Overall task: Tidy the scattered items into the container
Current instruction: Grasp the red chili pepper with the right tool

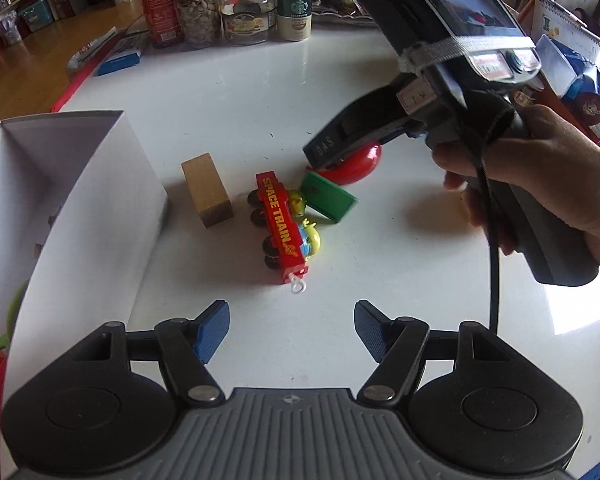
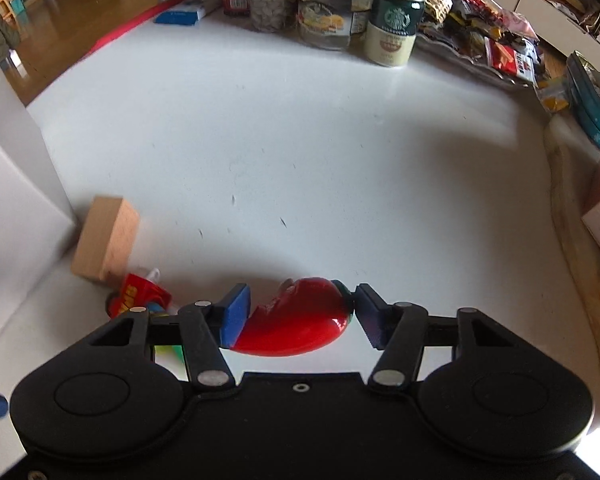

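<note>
I see a white table [image 1: 240, 92] carrying a tan wooden block [image 1: 207, 190], a red toy train [image 1: 278, 226] lettered in yellow with black wheels and lime-green figures, a green flat piece [image 1: 329, 196], and a glossy red chili pepper [image 2: 296, 322] with a green stem. My tongs are black with blue pads [image 1: 212, 330], and the box [image 1: 80, 184] at the table's left edge is white. At the far edge stand a red tin [image 1: 158, 4] and a green-and-cream can [image 2: 393, 24].

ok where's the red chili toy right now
In the right wrist view the chili lies on the white table between the right hand-held gripper pads; the left wrist view puts it just behind the green block.
</note>
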Motion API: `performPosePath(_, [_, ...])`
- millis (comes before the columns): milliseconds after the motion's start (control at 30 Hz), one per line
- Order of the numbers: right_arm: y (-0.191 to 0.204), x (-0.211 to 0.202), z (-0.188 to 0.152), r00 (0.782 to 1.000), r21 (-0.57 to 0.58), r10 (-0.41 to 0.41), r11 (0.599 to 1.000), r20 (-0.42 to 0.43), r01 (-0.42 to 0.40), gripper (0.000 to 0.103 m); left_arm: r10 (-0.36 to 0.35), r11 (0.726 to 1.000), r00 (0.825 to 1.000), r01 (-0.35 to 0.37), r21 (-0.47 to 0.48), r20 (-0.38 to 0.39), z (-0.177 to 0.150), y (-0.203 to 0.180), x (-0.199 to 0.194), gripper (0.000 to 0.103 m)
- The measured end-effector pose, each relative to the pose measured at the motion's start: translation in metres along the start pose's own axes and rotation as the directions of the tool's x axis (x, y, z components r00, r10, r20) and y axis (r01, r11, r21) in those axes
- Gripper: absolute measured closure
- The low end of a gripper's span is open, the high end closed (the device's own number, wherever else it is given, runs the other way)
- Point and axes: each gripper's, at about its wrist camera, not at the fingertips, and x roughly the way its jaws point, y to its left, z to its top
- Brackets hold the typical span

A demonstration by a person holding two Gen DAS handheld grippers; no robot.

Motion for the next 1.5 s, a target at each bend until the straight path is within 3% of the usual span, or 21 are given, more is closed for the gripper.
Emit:
performPosePath(333, [-0.027, -0.03, -0.1, 0.999, 0.076, 0.032, 0.997, -0.019, -0.031, 0.046, 0.023, 0.997, 0.999, -0.02, 0.075, -0.036, -0.013, -0.018, 0.015, 0.033])
performPosePath(533, [-0.038, -0.045, -0.13, 0.999, 0.113, 0.037, 0.993, -0.01, -0.035, 0.051, 0.028, 0.992, 0.999, -0.022, 0.123, -0.045, -0.016, -0.032, 0.022, 0.033])
performPosePath(600, [-0.04, -0.048, -0.134, 0.999, 0.117, 0.04, 0.992, -0.005, -0.04, 0.051, 0.025, 0.99, 0.999, -0.019, 0.136, -0.045, -0.016, -0.037, 0.024, 0.033])
performPosePath(733, [-0.046, -0.064, -0.131, 0.995, 0.114, 0.012, 0.993, 0.095, -0.023, 0.049, 0.032, 0.989, 0.999, -0.026, 0.145, -0.041, -0.017, -0.039, 0.024, 0.033])
performPosePath(800, [-0.045, -0.07, -0.125, 0.99, 0.09, -0.004, 0.996, 0.141, -0.008, 0.039, 0.027, 0.991, 0.998, -0.02, 0.13, -0.052, -0.017, -0.037, 0.027, 0.033])
performPosePath(900, [-0.038, -0.071, -0.11, 0.984, 0.014, -0.019, 1.0, 0.177, 0.017, 0.036, 0.01, 0.994, 0.998, -0.003, 0.114, -0.069, -0.015, -0.033, 0.028, 0.033])
performPosePath(1000, [-0.03, -0.069, -0.097, 0.985, -0.046, -0.001, 0.999, 0.174, 0.009, 0.033, 0.01, 0.995, 0.998, -0.003, 0.098, -0.064, -0.012, -0.026, 0.025, 0.033])
performPosePath(1167, [-0.02, -0.044, -0.092, 0.995, -0.082, 0.013, 0.997, 0.102, -0.004, 0.032, -0.006, 0.998, 0.997, 0.011, 0.058, -0.077, -0.005, -0.011, 0.023, 0.033])
performPosePath(1233, [-0.02, -0.04, -0.094, 0.997, -0.075, 0.024, 0.997, 0.078, -0.018, 0.036, -0.023, 0.999, 0.996, 0.027, 0.043, -0.08, -0.002, -0.004, 0.021, 0.033])
performPosePath(1300, [-0.023, -0.037, -0.099, 0.998, -0.047, 0.035, 0.998, 0.05, -0.033, 0.054, -0.02, 0.999, 0.997, 0.022, 0.025, -0.069, 0.001, 0.004, 0.017, 0.033])
performPosePath(1333, [-0.025, -0.036, -0.102, 0.998, -0.031, 0.04, 0.999, 0.042, -0.039, 0.056, -0.019, 1.0, 0.998, 0.02, 0.017, -0.065, 0.004, 0.007, 0.015, 0.033])
performPosePath(1367, [-0.028, -0.036, -0.107, 0.998, -0.01, 0.051, 0.999, 0.034, -0.051, 0.07, -0.019, 1.0, 0.998, 0.02, 0.009, -0.061, 0.006, 0.011, 0.014, 0.033])
performPosePath(1400, [-0.031, -0.037, -0.113, 0.998, 0.015, 0.061, 0.998, 0.025, -0.062, 0.075, -0.017, 1.0, 0.998, 0.017, -0.002, -0.056, 0.008, 0.015, 0.014, 0.032])
performPosePath(1500, [-0.039, -0.044, -0.127, 0.996, 0.069, 0.079, 0.994, 0.03, -0.08, 0.076, 0.006, 1.0, 0.998, -0.008, -0.023, -0.056, 0.014, 0.019, 0.019, 0.032])
